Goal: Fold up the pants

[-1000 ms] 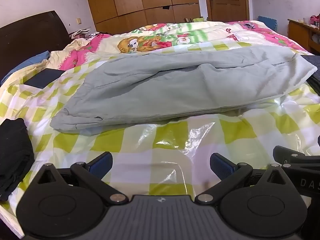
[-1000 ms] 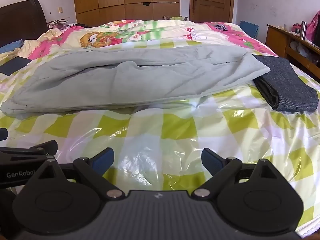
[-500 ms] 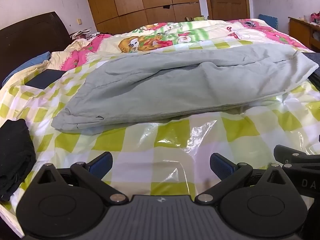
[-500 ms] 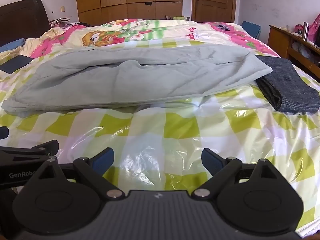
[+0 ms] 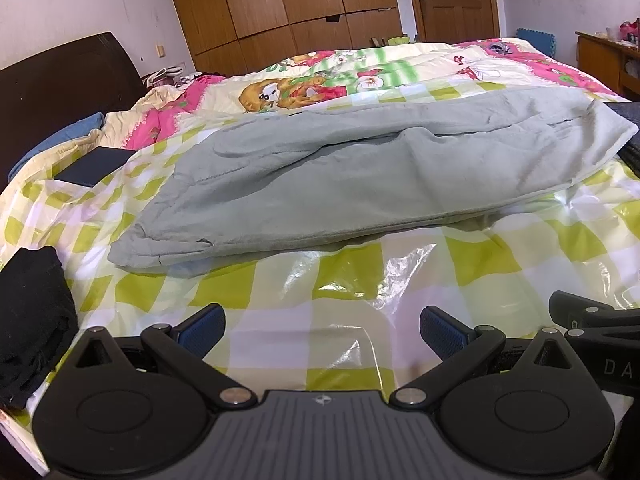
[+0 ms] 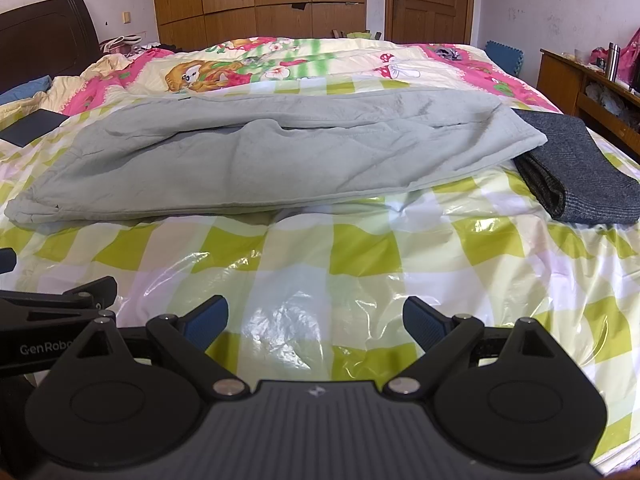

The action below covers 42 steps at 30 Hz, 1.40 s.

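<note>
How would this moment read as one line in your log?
left tongs: open, empty | right tongs: open, empty | grey pants: flat on bed, untouched

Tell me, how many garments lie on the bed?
3: grey pants across the middle, a dark folded one at their right end, a black one at the near left. Others may be hidden.

left gripper [image 5: 322, 330]: jaws spread wide, empty, held low and level | right gripper [image 6: 316, 320]: jaws spread wide, empty, level, just beside the left
</note>
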{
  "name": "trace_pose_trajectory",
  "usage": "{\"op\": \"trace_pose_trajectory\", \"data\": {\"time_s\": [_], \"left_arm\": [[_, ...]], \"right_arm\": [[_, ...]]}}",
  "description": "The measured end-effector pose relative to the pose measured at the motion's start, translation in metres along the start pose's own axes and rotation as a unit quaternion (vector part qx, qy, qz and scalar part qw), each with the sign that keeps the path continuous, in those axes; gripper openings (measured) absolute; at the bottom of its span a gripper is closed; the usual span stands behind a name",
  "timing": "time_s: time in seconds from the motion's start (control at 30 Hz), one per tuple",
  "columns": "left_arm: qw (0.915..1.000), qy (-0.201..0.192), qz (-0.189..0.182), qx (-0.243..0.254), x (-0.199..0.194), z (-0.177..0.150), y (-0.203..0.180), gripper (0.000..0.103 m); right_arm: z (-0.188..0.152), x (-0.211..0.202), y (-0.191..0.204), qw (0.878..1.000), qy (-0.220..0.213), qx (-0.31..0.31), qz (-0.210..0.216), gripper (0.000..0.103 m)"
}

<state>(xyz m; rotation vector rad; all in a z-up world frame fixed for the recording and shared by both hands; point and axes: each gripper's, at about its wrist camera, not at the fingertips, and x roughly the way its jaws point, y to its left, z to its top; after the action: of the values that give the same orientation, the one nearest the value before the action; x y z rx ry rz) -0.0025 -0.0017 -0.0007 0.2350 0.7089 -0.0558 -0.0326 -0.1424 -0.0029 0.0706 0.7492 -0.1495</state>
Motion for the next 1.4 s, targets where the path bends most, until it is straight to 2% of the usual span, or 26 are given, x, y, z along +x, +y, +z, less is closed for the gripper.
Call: {"op": "trace_pose_trajectory", "data": {"time_s": [1.4], "left_arm": [[0.9999,-0.007,0.007,0.009,-0.0018,0.0017,0.0004,0.103]], "right_arm": [[-0.0003,0.0015,-0.0022,1.0,0.002,-0.001,0.001,0.094]]}}
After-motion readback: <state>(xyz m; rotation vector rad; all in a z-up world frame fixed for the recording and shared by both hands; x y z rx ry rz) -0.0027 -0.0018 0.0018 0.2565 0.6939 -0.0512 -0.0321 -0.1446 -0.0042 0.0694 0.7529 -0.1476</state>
